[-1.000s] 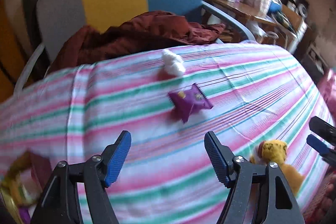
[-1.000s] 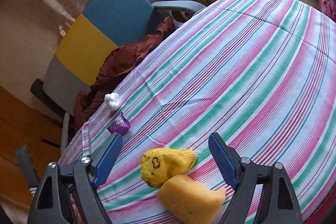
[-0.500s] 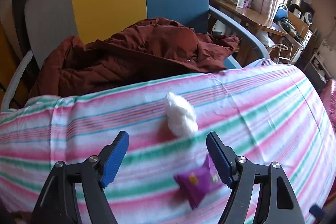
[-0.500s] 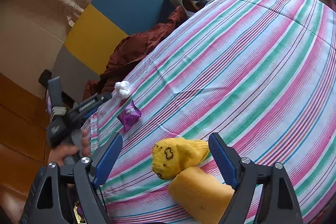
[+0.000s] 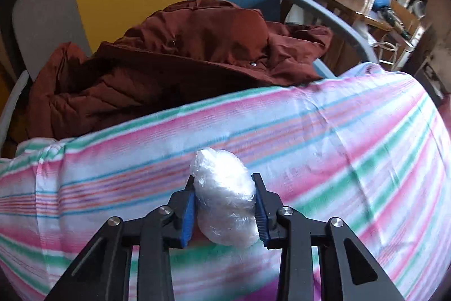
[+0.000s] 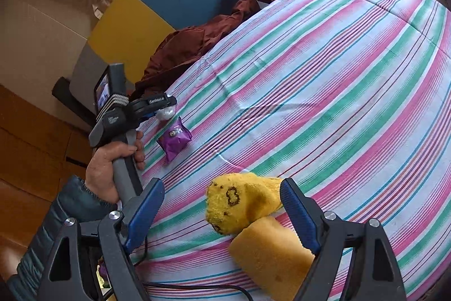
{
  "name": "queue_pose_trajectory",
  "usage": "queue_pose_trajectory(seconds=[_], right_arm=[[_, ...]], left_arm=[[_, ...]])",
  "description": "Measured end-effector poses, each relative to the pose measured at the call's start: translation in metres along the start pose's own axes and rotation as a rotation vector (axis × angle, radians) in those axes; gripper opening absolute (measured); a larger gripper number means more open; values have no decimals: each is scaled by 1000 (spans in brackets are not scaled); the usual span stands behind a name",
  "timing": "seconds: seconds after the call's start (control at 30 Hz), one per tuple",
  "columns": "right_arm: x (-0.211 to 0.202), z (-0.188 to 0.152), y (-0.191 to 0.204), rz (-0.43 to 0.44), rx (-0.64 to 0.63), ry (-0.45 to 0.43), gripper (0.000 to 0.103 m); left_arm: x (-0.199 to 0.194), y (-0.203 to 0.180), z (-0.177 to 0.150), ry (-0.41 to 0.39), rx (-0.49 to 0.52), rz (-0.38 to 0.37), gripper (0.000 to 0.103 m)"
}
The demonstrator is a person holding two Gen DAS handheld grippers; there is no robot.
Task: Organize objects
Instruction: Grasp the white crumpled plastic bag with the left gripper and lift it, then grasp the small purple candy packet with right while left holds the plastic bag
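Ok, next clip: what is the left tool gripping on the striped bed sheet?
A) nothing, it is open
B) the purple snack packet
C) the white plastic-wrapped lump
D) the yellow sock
C: in the left wrist view the left tool has both blue pads pressed against the white plastic-wrapped lump, while the purple snack packet lies free on the sheet in the right wrist view.

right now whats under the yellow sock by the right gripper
The yellow sock lies on the striped sheet, its lower edge resting against an orange sponge. Whether the sponge reaches under it is hidden by the sock. The open right gripper hangs over both.
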State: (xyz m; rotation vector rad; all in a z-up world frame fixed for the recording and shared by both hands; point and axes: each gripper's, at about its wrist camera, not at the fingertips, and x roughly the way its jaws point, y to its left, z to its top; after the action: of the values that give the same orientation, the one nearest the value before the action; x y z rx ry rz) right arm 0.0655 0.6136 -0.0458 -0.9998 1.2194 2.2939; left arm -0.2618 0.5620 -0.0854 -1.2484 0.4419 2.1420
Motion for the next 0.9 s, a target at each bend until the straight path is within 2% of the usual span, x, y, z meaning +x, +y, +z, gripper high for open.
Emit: queue_pose_trajectory(seconds=[0.17,0.4,0.53,0.67,0.8,0.9], right_arm=[[0,-1,4,-15,-25,-1,86],[-4,0,8,-40,-44,-34,86],[-3,3,36,15,-106,-8,86],[27,16,73,31,-166,77,86],[84,30,92,35,-106,187,85],[122,37,95,7,-50,219,84]], left_arm=[[-41,21,-39,-5,-34,-43,36],[-119,45,-102,-66,-86,-123,36],[-163,55,-130,-113,-106,-157,36],[-204,65,-157,-171,-112,-179,36],[-236,79,-180,-213,-144,-194,36],[-252,92,-195,-232,-162,-182,36]])
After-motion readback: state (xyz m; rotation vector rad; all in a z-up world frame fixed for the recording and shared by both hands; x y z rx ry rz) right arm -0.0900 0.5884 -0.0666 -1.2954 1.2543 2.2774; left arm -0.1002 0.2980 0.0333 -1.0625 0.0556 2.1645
